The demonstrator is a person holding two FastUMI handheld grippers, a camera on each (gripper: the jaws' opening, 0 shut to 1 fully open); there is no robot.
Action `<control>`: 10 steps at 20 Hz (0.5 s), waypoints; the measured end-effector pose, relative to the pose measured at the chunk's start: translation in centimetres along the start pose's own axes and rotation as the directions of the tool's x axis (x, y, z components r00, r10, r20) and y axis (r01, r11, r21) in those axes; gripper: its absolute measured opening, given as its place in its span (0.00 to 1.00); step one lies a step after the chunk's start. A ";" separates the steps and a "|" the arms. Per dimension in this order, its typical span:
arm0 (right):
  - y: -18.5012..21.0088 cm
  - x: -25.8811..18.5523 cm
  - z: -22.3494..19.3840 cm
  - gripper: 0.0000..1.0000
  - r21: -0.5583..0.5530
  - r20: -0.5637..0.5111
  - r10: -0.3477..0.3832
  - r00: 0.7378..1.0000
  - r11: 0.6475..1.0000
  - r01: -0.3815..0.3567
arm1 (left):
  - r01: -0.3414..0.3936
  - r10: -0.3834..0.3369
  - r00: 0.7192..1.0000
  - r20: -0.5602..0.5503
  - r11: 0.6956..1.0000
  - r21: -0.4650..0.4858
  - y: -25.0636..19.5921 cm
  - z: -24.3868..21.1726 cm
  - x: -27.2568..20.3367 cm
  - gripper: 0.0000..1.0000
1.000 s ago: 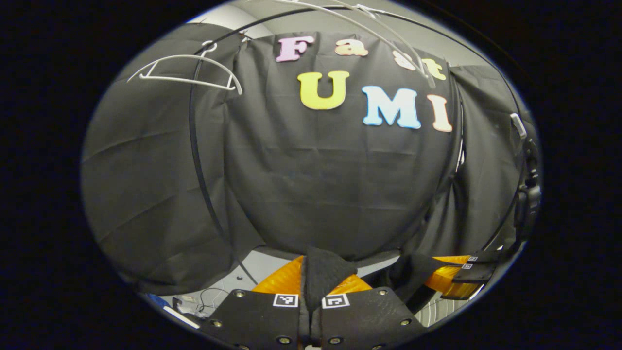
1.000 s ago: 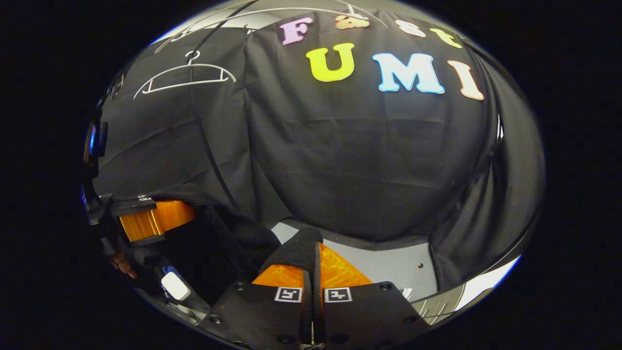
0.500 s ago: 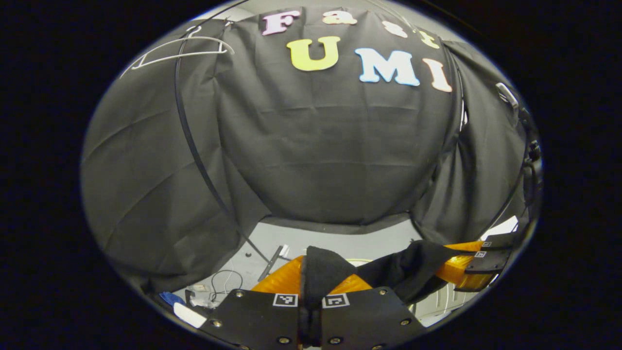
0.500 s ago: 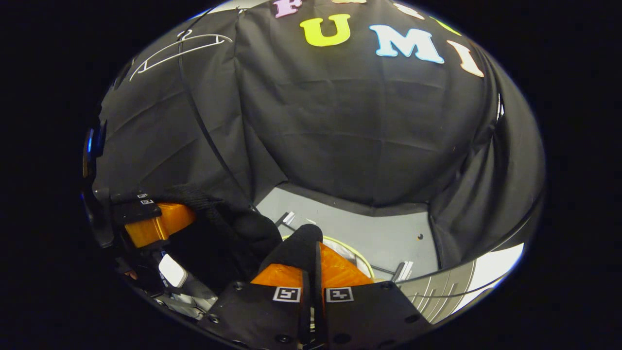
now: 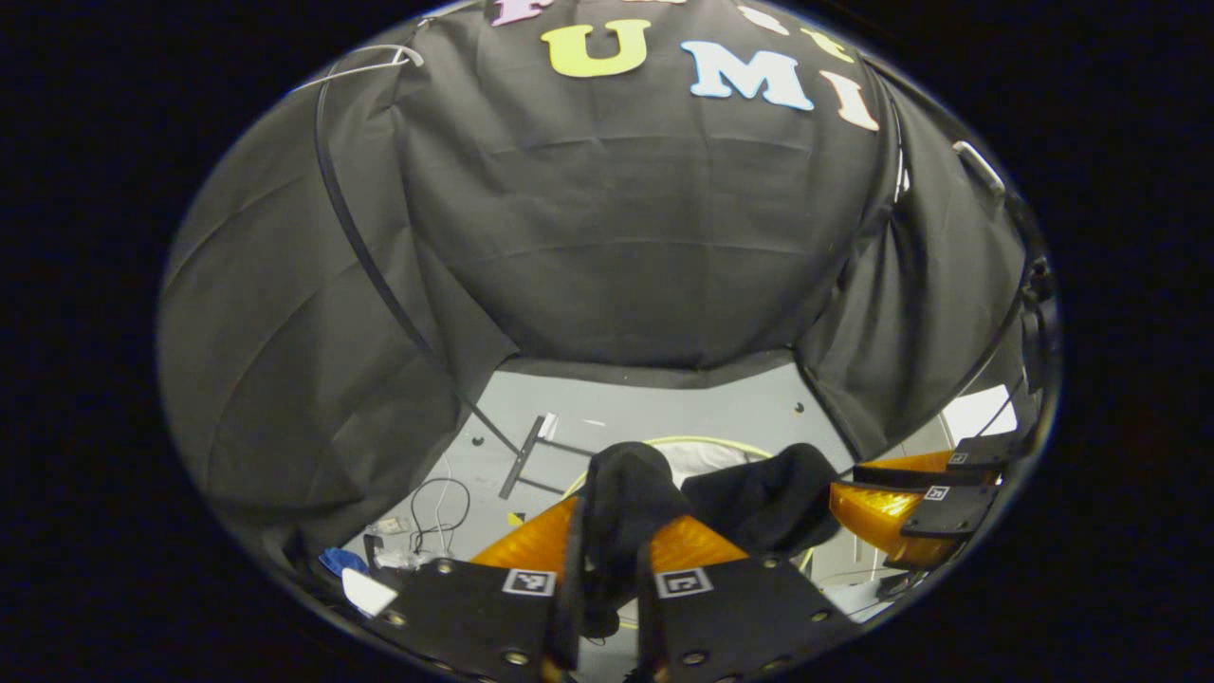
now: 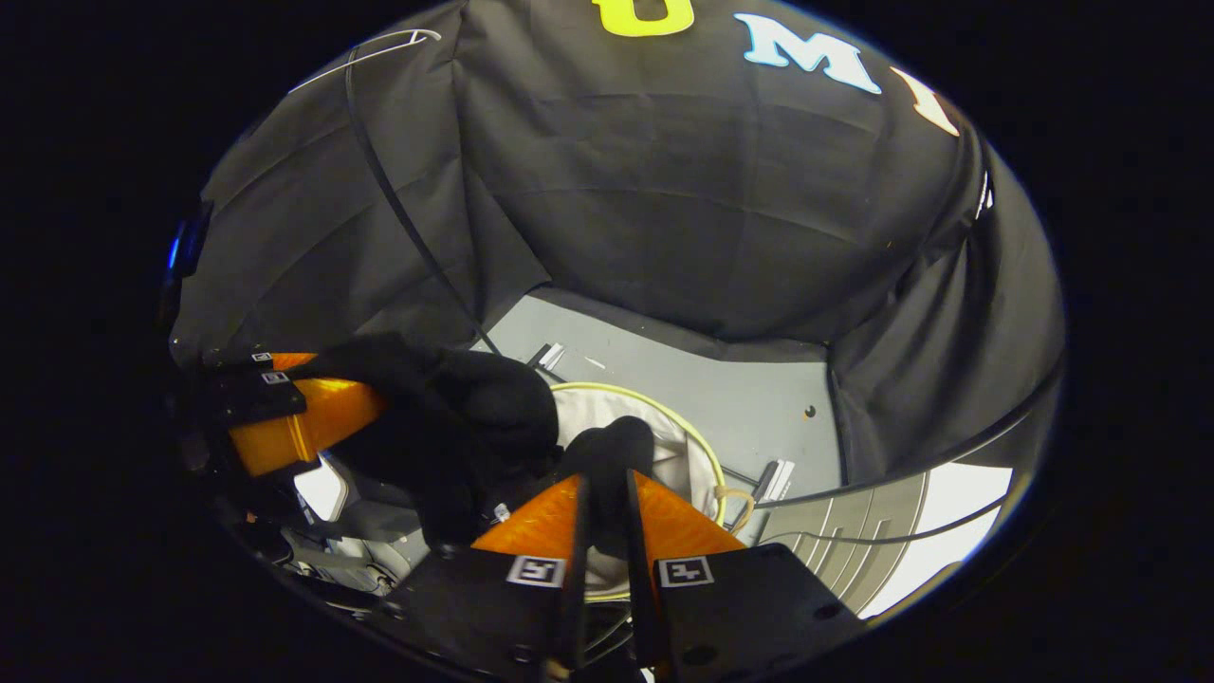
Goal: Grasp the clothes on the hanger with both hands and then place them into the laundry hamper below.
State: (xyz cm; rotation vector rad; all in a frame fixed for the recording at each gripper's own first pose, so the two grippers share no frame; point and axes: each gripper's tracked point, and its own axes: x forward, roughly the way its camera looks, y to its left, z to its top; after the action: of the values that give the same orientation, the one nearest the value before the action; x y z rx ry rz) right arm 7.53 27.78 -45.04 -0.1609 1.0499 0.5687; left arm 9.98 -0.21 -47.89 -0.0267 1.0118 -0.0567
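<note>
Black cloth hangs all around the booth, and the floor [image 6: 759,398] below it is grey.

In the left gripper view, the left gripper [image 5: 607,545] sits right at the bottom. Its two fingers are pinching a bunch of the black clothes [image 5: 631,498], with only a small gap between them, stuffed with cloth. The clothes stretch off to the right, where the right gripper [image 5: 887,503] holds the other end. Just behind the clothes is the round rim of the laundry hamper [image 5: 697,442], standing on the floor. Some thin wires [image 5: 432,507] lie on the floor to the left. High up on the left, a white hanger [image 5: 365,62] is bare.

In the right gripper view, the right gripper [image 6: 602,517] is pinching the black clothes [image 6: 455,417] too. The clothes hang over the open hamper [image 6: 664,432], which has a pale lining. The left gripper [image 6: 303,417] is off to the left, with the clothes bunched against it.
</note>
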 end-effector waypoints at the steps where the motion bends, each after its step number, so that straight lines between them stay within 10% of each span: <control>1: -0.1 -0.3 0.5 0.31 -0.005 0.013 -0.004 1.000 1.000 0.004 | -0.002 0.002 1.000 -0.002 1.000 0.002 0.0 -0.3 -0.1 0.36; 2: 0.0 -0.5 0.6 0.36 -0.016 0.021 -0.006 1.000 1.000 0.007 | 0.002 -0.002 1.000 -0.002 1.000 0.006 0.0 -0.5 -0.2 0.47; 5: -0.5 -1.6 1.0 0.97 -0.046 0.048 -0.037 0.998 0.998 0.039 | -0.019 0.018 1.000 0.016 1.000 0.017 0.7 -0.5 -0.6 0.81; 6: -0.7 -1.7 1.0 1.00 -0.044 0.060 -0.046 0.997 0.998 0.048 | -0.027 0.026 0.999 0.030 0.999 0.018 0.9 -0.3 -1.0 0.96; 10: -0.7 -5.0 1.9 0.99 -0.006 0.129 -0.071 0.989 0.997 0.072 | -0.040 0.036 0.991 0.132 0.999 0.031 2.0 2.2 -2.7 0.96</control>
State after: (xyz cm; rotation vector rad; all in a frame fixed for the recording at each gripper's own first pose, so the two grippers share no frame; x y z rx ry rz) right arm 7.48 26.10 -39.95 -0.1682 0.9121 0.5132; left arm 10.52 1.91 -44.54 0.0198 0.8787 -0.0368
